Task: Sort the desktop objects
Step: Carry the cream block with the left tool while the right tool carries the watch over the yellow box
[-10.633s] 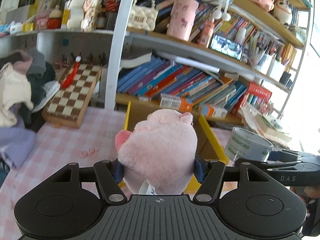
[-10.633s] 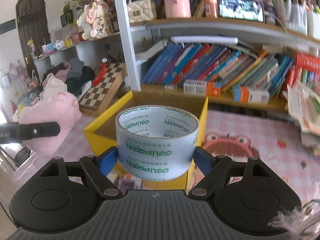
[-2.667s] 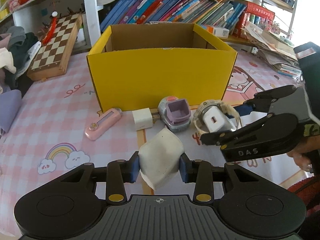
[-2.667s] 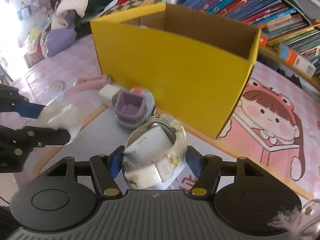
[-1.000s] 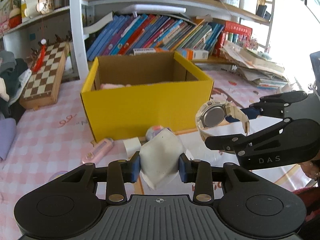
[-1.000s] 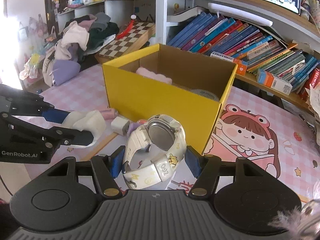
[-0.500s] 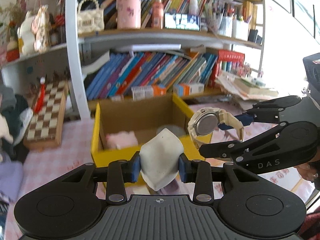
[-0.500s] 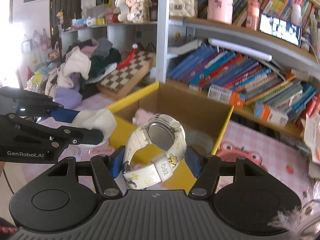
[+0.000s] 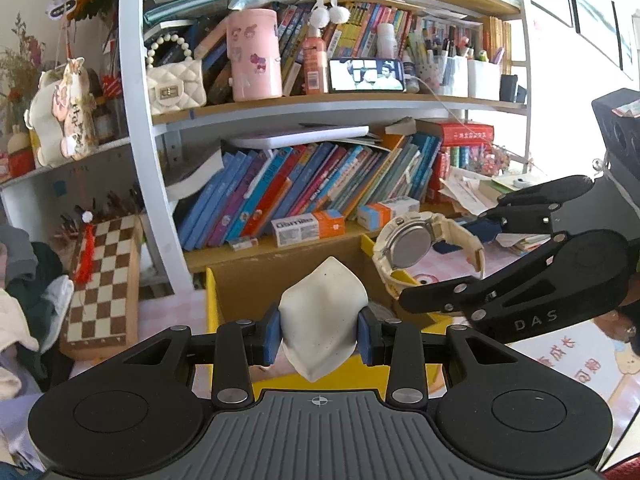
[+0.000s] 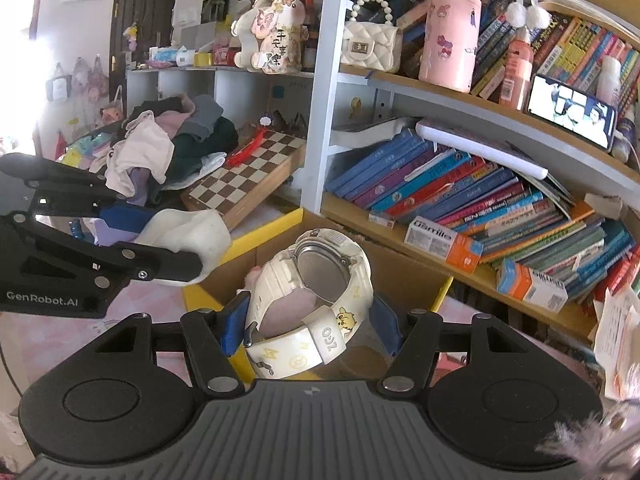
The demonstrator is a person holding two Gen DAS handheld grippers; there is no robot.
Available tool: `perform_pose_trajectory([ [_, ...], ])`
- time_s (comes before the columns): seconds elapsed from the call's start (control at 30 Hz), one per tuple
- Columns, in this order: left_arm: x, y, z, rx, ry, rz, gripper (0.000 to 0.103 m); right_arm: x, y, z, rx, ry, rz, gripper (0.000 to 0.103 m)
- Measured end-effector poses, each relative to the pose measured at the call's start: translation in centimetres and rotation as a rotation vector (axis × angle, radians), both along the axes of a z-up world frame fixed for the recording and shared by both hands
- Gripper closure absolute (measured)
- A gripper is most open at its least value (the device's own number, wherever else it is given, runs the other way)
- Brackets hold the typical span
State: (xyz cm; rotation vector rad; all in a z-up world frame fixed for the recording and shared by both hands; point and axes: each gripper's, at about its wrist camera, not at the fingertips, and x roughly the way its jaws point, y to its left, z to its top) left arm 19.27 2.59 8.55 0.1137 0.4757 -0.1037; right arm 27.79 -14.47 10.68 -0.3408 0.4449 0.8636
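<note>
My left gripper [image 9: 319, 334] is shut on a soft white pouch [image 9: 322, 320] and hangs above the near wall of the yellow cardboard box [image 9: 212, 312]. To its right, my right gripper [image 10: 310, 322] is shut on a cream wristwatch [image 10: 316, 300] with cartoon prints on its strap, also raised over the box [image 10: 264, 240]. In the left wrist view the watch [image 9: 412, 246] shows at the right between the right gripper's black fingers [image 9: 520, 208]. The pouch [image 10: 188, 232] shows at the left of the right wrist view. A pink plush [image 10: 280, 308] lies inside the box, mostly hidden behind the watch.
A bookshelf [image 9: 320, 200] full of leaning books stands right behind the box. A folded chessboard [image 9: 104, 280] leans at the left, beside a heap of clothes [image 10: 160, 152]. A pink tumbler [image 9: 254, 54], a cream handbag [image 9: 174, 80] and a phone [image 9: 366, 75] stand on the upper shelf.
Both grippers have risen with the pouch and the watch still in them. The box has sunk low in both views and the shelves now fill them.
</note>
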Motion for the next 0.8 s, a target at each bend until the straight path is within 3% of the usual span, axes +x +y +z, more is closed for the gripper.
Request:
perform_pose_trajectory([
  [0.27,3.0,1.9,0.9,0.02,-0.004,0.032,0.068,3.4,1.1,0.8,-0.015,-0.021,0.013,0.042],
  [0.47,5.9,1.9,1.1,0.082,-0.007,0.027,0.068,6.1,2.7,0.8,-0.047,-0.033,0.051,0.042],
  [0.8,11.9,2.6,-0.9,0.091,0.086,0.028,0.068,10.5,5.9,-2.8,-0.168,0.049,0.147,0.041],
])
